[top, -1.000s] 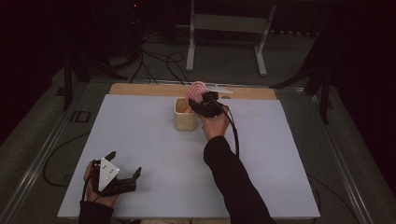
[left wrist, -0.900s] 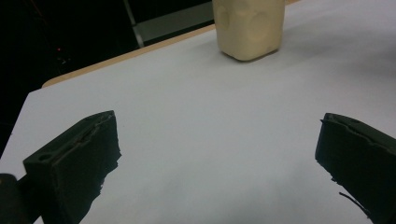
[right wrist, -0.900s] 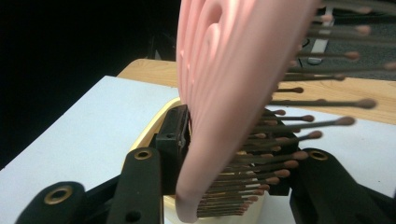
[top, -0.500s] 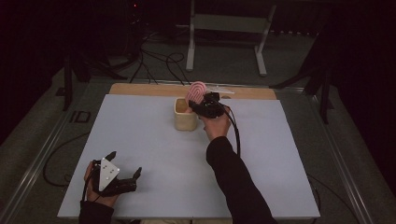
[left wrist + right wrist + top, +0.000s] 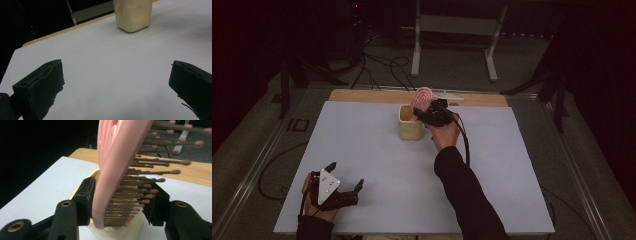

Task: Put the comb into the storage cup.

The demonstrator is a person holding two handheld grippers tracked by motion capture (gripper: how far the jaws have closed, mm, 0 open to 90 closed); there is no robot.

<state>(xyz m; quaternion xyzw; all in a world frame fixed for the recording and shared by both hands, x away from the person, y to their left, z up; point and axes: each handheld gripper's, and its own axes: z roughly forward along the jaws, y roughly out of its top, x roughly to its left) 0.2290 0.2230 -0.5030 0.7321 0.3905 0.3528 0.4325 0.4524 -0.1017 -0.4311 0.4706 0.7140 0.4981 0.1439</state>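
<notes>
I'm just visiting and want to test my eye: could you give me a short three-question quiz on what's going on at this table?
1. True or false: the pink hairbrush lies flat on the white table.
2. Which gripper is at the cream cup? A) left gripper B) right gripper
3. What sits between the right gripper's jaws?

Key:
1. False; it stands upright in the cup.
2. B; the left gripper rests open near the table's front edge, nothing between its jaws.
3. The hairbrush's head, bristles towards one jaw; the jaws have just been opening and look to have let go.
</notes>
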